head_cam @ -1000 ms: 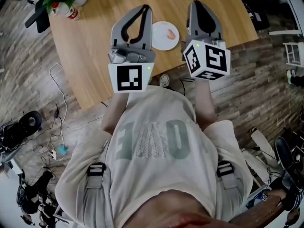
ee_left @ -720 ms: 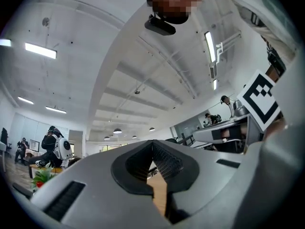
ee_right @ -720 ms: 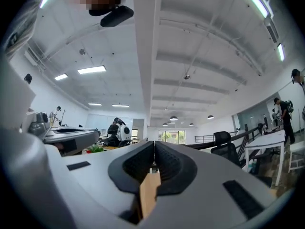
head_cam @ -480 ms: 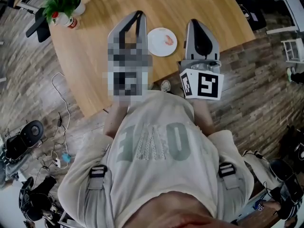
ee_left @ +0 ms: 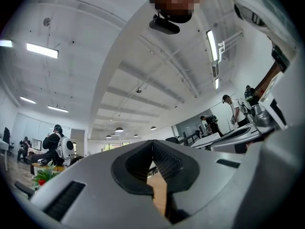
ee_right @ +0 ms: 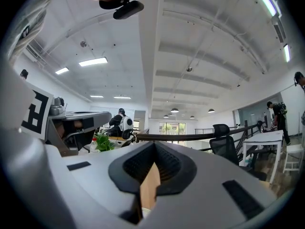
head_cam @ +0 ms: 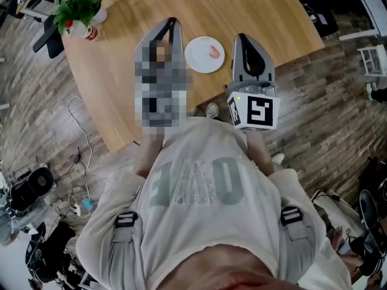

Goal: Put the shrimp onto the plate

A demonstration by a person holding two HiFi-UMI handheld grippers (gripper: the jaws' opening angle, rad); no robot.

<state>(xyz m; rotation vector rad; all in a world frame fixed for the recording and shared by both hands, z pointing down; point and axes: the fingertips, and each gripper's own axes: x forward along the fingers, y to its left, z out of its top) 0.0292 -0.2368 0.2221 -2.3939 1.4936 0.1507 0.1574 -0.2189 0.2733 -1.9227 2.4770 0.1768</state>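
**Pink shrimp (head_cam: 213,51) on plate (head_cam: 204,55), nothing gripped**

Head view: left gripper (head_cam: 171,23) just left of plate, right gripper (head_cam: 242,39) just right; shrimp clear of both.
Left gripper view: jaws together, nothing btwn.
Right gripper view: jaws just closed, empty.

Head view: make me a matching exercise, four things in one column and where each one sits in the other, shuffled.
1 pink shrimp
2 round white plate
3 green potted plant
4 white cube with black square marker

A far left edge of the wooden table
B on the right gripper
C on the plate
D on the table, beside that gripper's tongs

Pairs: 1-C, 2-D, 3-A, 4-B
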